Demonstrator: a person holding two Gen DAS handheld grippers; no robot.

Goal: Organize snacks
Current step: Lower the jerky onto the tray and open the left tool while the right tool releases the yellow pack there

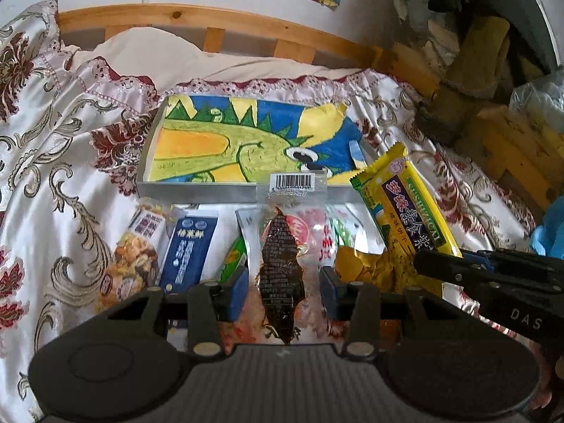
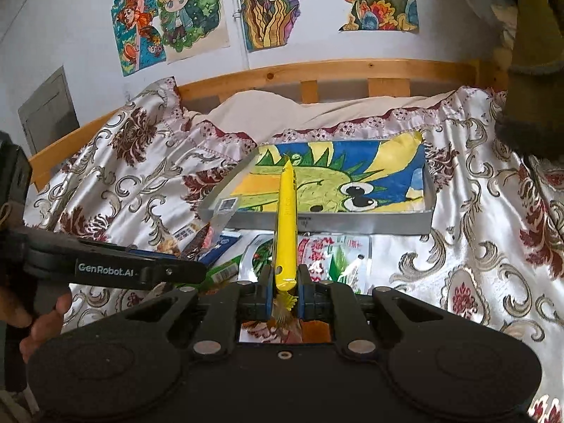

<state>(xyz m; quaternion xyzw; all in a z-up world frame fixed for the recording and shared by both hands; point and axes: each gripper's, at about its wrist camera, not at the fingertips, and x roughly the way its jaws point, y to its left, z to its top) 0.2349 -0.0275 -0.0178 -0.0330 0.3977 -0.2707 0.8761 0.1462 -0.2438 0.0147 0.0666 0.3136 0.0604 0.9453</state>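
My left gripper (image 1: 282,292) is shut on a clear packet (image 1: 282,246) with a dark brown snack inside. The packet stands up between the blue pads, and its barcode end reaches the tray's front wall in the picture. My right gripper (image 2: 285,282) is shut on a long yellow biscuit packet (image 2: 287,225), seen edge-on and pointing toward the tray. In the left wrist view the same yellow packet (image 1: 405,204) slants up from the right gripper (image 1: 426,264). A silver tray (image 1: 197,192) lined with a dinosaur drawing lies on the bedspread ahead and holds no snacks.
Loose snacks lie in front of the tray: a nut packet (image 1: 134,257), a blue packet (image 1: 190,246), a green one (image 1: 232,257), a gold wrapper (image 1: 356,264) and red-and-white packets (image 2: 331,250). A wooden bed rail (image 2: 317,70) runs behind. A hand (image 2: 38,317) holds the left gripper (image 2: 199,262).
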